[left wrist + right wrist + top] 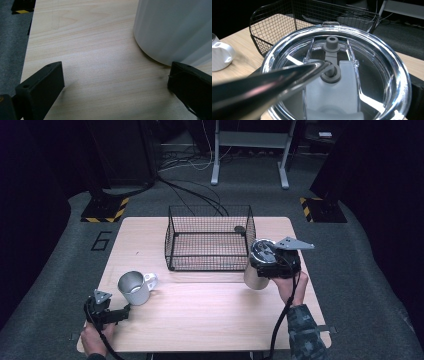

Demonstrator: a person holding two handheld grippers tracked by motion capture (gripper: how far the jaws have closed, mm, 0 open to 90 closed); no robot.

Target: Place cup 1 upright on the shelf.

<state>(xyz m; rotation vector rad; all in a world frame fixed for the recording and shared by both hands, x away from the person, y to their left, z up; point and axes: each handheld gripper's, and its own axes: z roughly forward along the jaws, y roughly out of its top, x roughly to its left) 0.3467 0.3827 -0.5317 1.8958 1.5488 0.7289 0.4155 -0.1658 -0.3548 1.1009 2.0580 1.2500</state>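
two risks noted. right gripper (272,262) clamps a lidded steel tumbler (256,276) near the wooden table's (210,320) right edge, beside the black wire basket (210,237); a slip topples it. left gripper (117,312), jaws wide, could knock the white handled mug (136,287) near the left edge.

Mug (134,287) left on table (200,315), basket (209,237) behind, tumbler (257,270) right
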